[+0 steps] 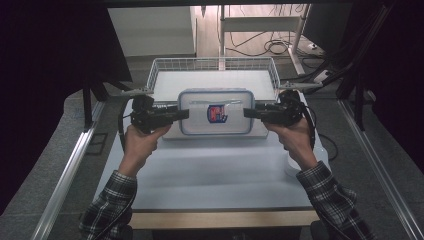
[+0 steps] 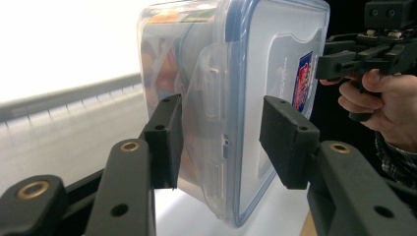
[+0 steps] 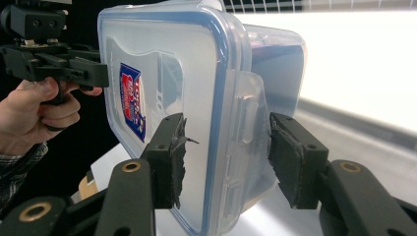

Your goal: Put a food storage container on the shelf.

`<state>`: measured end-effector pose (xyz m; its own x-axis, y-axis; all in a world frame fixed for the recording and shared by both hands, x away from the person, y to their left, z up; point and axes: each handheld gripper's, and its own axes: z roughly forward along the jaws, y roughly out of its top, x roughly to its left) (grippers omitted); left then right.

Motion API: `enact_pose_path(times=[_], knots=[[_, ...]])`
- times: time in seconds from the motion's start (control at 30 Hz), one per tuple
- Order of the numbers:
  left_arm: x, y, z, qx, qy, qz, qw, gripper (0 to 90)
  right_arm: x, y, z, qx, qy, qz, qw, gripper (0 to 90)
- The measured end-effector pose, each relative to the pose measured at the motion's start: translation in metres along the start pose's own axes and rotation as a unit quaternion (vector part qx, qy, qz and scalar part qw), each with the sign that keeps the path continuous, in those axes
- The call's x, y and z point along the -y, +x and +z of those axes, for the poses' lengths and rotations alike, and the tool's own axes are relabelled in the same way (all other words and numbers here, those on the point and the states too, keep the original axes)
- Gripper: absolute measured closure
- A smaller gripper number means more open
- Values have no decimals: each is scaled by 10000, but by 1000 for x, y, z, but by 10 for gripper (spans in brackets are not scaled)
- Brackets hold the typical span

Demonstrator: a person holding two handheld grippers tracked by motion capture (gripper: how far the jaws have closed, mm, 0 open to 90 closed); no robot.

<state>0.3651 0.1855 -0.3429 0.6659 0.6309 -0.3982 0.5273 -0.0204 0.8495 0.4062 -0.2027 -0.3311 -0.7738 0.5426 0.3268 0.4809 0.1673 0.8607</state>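
A clear plastic container [image 1: 216, 112] with a blue-rimmed lid and a red-and-blue label hangs level above the white table [image 1: 210, 175], between the two grippers. My left gripper [image 1: 184, 114] is shut on its left end, my right gripper [image 1: 247, 113] on its right end. In the left gripper view the pads [image 2: 223, 142] clamp the container [image 2: 246, 73] across its side latch, one on the base and one on the lid. The right gripper view shows the same hold [image 3: 228, 160] on the opposite latch of the container [image 3: 196, 64]. Coloured contents show faintly through the wall.
A white wire basket [image 1: 160, 67] stands at the far end of the table, just behind the container. Metal rails run along the floor on both sides. Cables lie on the floor at the back right.
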Motion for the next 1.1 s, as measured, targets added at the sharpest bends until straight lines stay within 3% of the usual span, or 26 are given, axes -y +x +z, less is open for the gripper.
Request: enact_pose_path(times=[0.13, 0.33, 0.9, 1.1], knots=[[-14, 5, 1, 73, -73, -19, 9999, 521, -20, -2, 0, 62, -131, -66, 9999, 497], [-31, 15, 8, 76, -131, -20, 9999, 520, -35, -9, 4, 149, -188, -43, 9997, 493], [-62, 43, 21, 61, -133, -97, 9998, 515, -63, -30, 21, 276, -318, 104, 9991, 487], [-65, 51, 25, 4, -178, -234, 9996, 506, -67, -36, 28, 299, -323, 189, 9989, 484]])
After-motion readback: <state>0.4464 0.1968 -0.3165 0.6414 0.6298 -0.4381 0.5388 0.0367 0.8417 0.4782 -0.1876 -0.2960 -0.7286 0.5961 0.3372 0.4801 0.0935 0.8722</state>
